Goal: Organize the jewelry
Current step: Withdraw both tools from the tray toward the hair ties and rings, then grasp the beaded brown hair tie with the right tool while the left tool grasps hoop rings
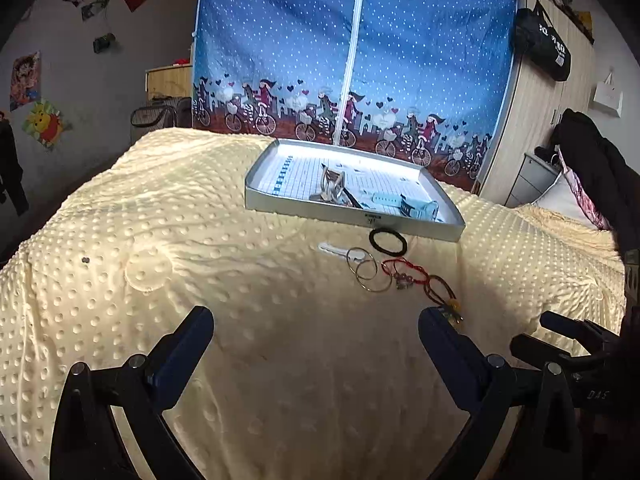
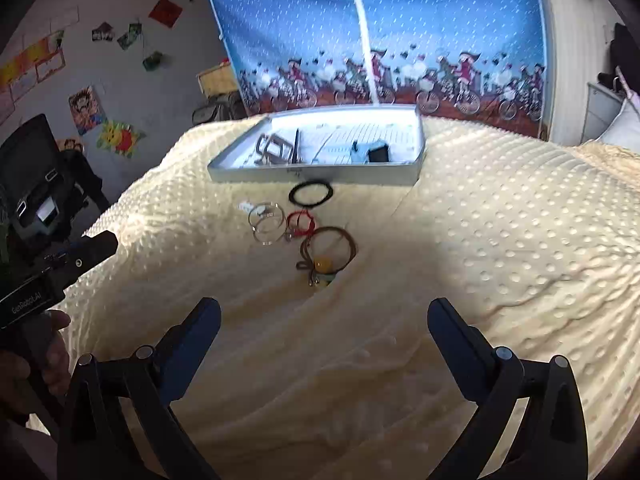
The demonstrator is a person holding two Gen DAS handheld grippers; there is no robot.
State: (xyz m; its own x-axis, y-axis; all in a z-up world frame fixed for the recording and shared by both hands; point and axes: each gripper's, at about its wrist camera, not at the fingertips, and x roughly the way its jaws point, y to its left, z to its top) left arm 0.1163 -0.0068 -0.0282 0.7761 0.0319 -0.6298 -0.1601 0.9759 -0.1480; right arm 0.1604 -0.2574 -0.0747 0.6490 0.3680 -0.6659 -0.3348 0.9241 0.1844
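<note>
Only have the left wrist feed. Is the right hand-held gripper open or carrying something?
Observer: Open and empty. The right hand-held gripper hovers over the cream blanket, short of the jewelry.
Operator: My own finger covers the near end of the brown cord. Anything there?
Observer: Yes. The brown cord lies in a loop with a yellow bead at its near end, resting on the blanket.
</note>
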